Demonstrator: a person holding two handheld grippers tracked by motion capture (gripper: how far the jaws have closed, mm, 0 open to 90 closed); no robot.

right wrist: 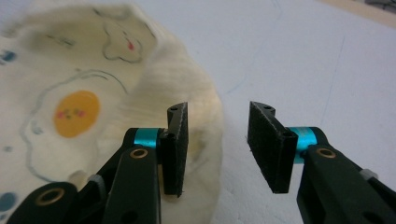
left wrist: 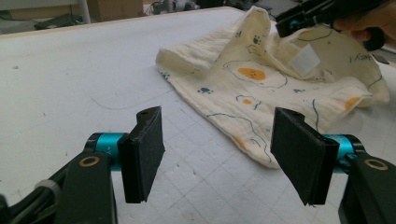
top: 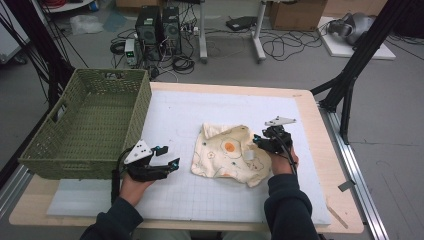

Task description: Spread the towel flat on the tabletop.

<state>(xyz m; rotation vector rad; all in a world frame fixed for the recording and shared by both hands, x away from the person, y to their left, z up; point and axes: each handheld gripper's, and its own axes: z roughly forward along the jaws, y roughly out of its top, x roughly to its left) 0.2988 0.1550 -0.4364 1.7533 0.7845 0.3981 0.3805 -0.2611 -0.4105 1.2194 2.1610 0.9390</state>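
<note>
Both grippers — left gripper (top: 167, 156), right gripper (top: 258, 139) — agape, empty, beside crinkled egg-print muslin cloth (top: 227, 152)

Grey floor (top: 400, 150) with tangled cables (top: 280, 47) and cardboard boxes (top: 295, 15).

I can read no text from here — the white tag (left wrist: 306, 59) on the cloth (left wrist: 261, 88) looks blank; no brands, no numbers.

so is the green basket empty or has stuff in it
Empty: the high view looks into the green woven basket, and its bare woven floor shows with nothing lying on it.
</note>
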